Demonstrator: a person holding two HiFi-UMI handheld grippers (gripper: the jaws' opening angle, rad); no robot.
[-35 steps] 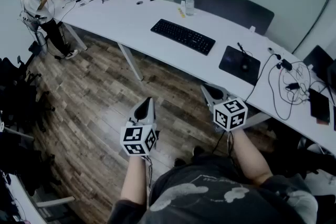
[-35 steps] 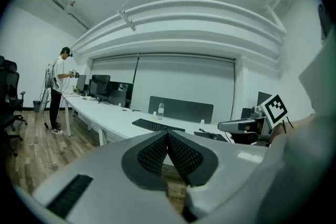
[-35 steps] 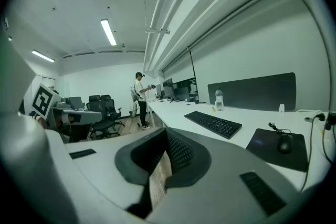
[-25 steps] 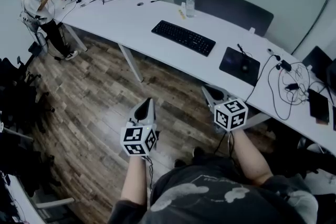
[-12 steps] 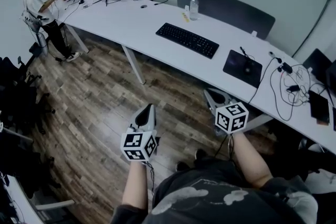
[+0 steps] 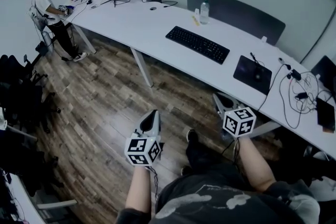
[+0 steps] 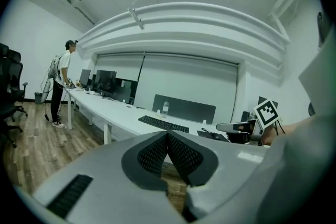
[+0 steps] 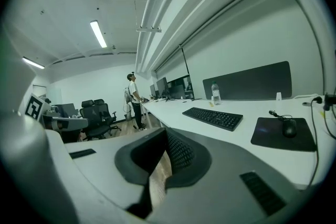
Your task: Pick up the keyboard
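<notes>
A black keyboard [image 6: 198, 44] lies on the long white desk [image 6: 152, 29], well ahead of both grippers. It also shows as a thin dark bar in the left gripper view [image 7: 163, 124] and in the right gripper view [image 8: 212, 116]. My left gripper [image 6: 153, 115] hangs over the wooden floor, jaws shut and empty. My right gripper [image 6: 222, 99] is near the desk's front edge, also shut with nothing in it. Neither touches the keyboard.
A black mouse pad [image 6: 252, 74] with a mouse lies right of the keyboard, a water bottle [image 6: 204, 10] stands behind it, and cables [image 6: 299, 94] sprawl at the far right. A person [image 6: 50, 13] stands at the desk's far left end. Office chairs [image 6: 21, 97] line the left side.
The desk and keyboard have slid right and slightly down in the head view. Both grippers sit lower in the frame. The jaws stayed shut.
</notes>
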